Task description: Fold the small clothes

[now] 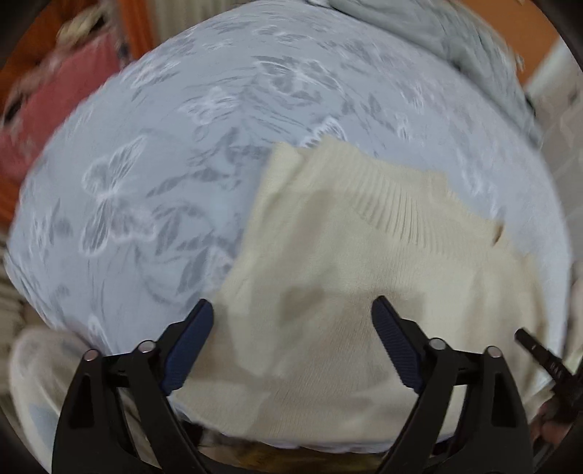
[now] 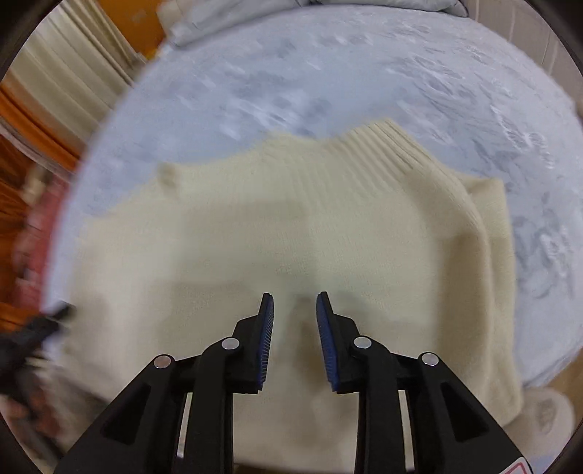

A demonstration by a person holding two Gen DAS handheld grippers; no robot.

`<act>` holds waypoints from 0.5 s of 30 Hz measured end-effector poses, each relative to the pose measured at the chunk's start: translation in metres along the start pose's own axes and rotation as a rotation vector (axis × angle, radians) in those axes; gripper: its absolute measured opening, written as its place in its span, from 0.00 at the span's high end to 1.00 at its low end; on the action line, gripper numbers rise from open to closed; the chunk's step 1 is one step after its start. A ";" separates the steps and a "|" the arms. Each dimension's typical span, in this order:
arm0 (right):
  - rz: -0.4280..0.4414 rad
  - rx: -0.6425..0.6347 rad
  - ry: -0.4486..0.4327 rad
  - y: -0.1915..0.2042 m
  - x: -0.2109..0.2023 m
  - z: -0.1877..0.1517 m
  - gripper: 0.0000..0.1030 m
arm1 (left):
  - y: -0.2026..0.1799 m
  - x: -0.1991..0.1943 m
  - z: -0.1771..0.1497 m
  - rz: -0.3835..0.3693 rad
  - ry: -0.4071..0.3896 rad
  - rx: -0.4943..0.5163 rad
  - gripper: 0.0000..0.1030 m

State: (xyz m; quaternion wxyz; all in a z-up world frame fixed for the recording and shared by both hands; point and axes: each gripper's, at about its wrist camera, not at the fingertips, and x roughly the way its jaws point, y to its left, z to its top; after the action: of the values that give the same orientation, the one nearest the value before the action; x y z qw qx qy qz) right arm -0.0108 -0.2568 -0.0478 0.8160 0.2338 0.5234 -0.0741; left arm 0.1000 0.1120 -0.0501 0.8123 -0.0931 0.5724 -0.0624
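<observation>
Ahead of our left gripper, jaws spread wide and gripping nothing, we see the cream sweater flat on the pale blue bedspread, ribbed collar toward the far side. Our right gripper hangs over the sweater's middle, jaws partly apart, holding nothing. Grey pillow lies beyond. Both views are motion-blurred.

R gripper open over cream sweater

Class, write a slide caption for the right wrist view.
Open right hand-held gripper above a cream sweater on a pale blue bedspread.
</observation>
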 end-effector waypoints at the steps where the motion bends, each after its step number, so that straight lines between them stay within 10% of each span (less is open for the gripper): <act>1: 0.036 -0.007 -0.014 0.010 -0.009 0.001 0.76 | 0.008 -0.003 0.000 -0.015 -0.003 -0.033 0.13; 6: 0.172 -0.081 0.056 0.071 0.002 0.006 0.82 | 0.047 0.009 -0.005 -0.044 0.055 -0.204 0.11; 15: 0.090 -0.089 0.221 0.091 0.085 0.003 0.94 | 0.055 0.046 -0.022 -0.118 0.144 -0.250 0.06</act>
State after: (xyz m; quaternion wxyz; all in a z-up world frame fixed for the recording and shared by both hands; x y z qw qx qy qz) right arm 0.0626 -0.1674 -0.0947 0.7656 0.2272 0.6017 0.0121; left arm 0.0944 0.1537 -0.1122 0.7460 -0.2222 0.6262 -0.0450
